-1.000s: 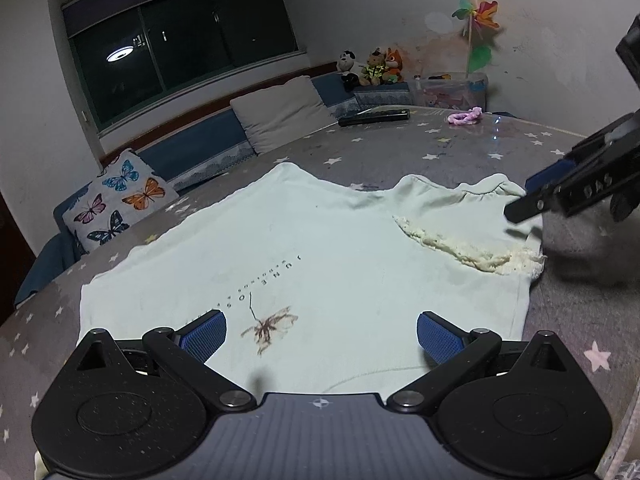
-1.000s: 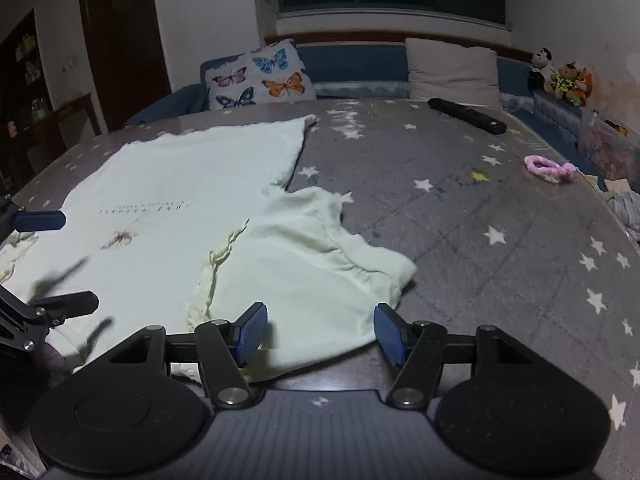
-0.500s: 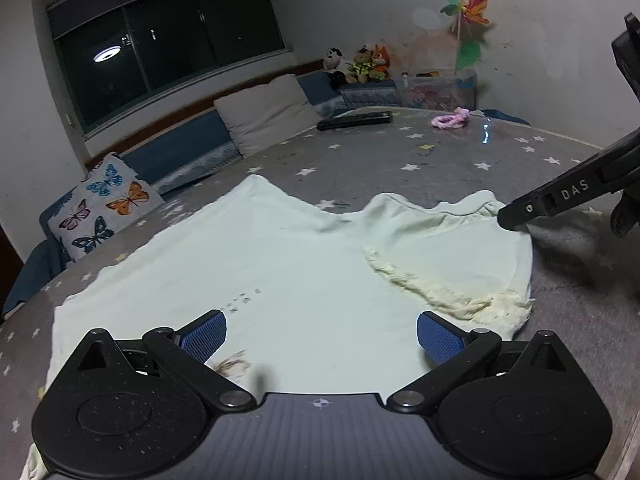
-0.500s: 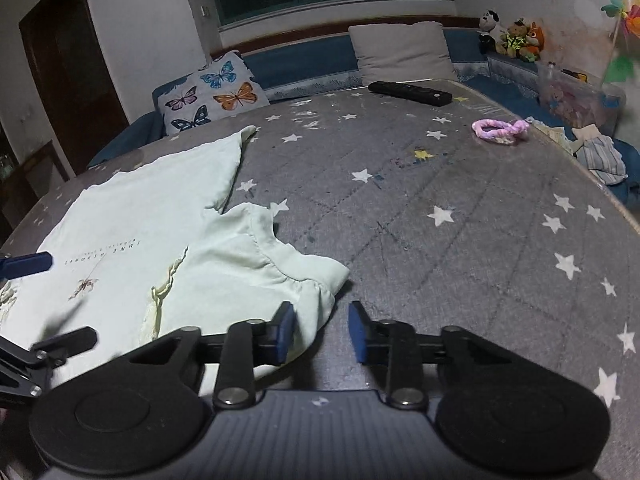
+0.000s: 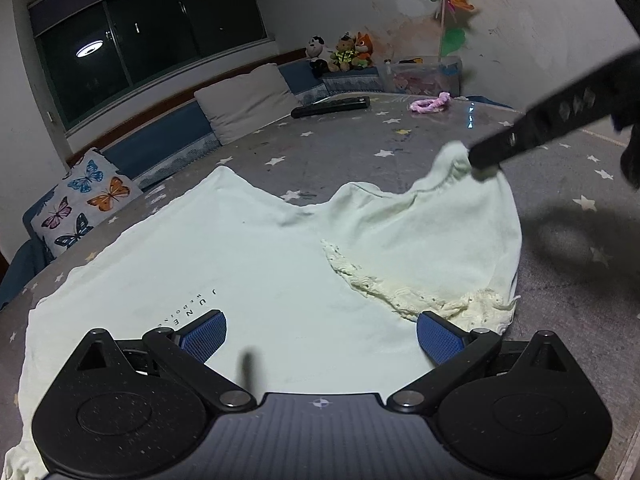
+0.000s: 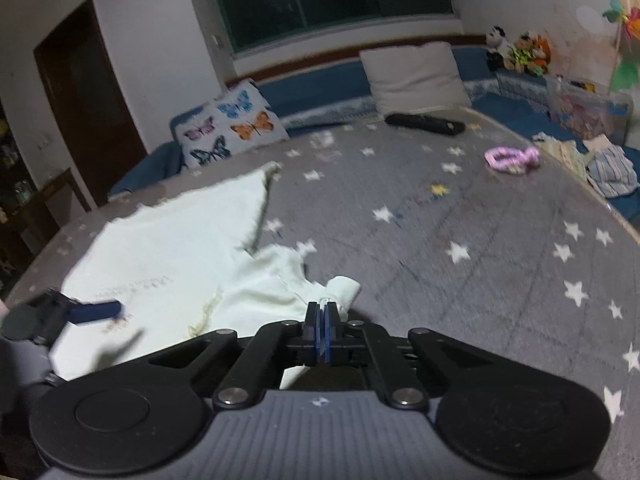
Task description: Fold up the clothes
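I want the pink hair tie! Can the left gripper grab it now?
Probably not: the left gripper sits open over the shirt, and the pink hair tie lies far across the table, though nothing blocks the way.

Bare star-print tabletop point(image 6: 460, 280) right of shirt point(image 5: 240, 264); remote point(image 6: 426, 123), pink hair tie point(image 6: 512, 159) at far edge.

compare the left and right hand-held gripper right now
The left hand-held gripper is wide open, holding nothing, hovering over the shirt's printed front. The right hand-held gripper is shut on the shirt's sleeve, lifting it off the table. Both have blue pads.
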`<move>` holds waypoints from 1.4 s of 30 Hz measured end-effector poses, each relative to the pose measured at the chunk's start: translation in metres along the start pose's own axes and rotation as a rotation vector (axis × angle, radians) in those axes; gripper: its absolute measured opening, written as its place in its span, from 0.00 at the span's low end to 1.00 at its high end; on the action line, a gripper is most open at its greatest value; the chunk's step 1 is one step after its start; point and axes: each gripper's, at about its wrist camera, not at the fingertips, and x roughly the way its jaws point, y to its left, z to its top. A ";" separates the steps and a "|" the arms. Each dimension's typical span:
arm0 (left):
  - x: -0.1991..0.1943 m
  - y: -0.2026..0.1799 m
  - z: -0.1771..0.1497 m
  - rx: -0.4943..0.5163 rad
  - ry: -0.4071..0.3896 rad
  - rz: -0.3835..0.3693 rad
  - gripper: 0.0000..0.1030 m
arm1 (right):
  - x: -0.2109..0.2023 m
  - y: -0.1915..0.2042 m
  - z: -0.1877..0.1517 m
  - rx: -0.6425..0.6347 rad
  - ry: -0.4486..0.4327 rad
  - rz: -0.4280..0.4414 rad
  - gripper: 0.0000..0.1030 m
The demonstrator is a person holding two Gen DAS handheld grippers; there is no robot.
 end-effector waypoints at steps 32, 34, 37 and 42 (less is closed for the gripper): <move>-0.010 0.019 0.000 -0.070 -0.048 -0.018 1.00 | 0.020 -0.002 -0.006 0.054 0.082 -0.128 0.26; -0.007 0.016 0.002 -0.064 -0.042 -0.019 1.00 | 0.022 -0.009 -0.008 0.087 0.087 -0.109 0.28; -0.004 0.011 0.004 -0.054 -0.033 -0.022 1.00 | 0.026 -0.012 -0.012 0.123 0.095 -0.095 0.28; 0.002 0.007 0.005 -0.041 -0.020 -0.028 1.00 | 0.030 -0.011 -0.011 0.144 0.089 -0.069 0.06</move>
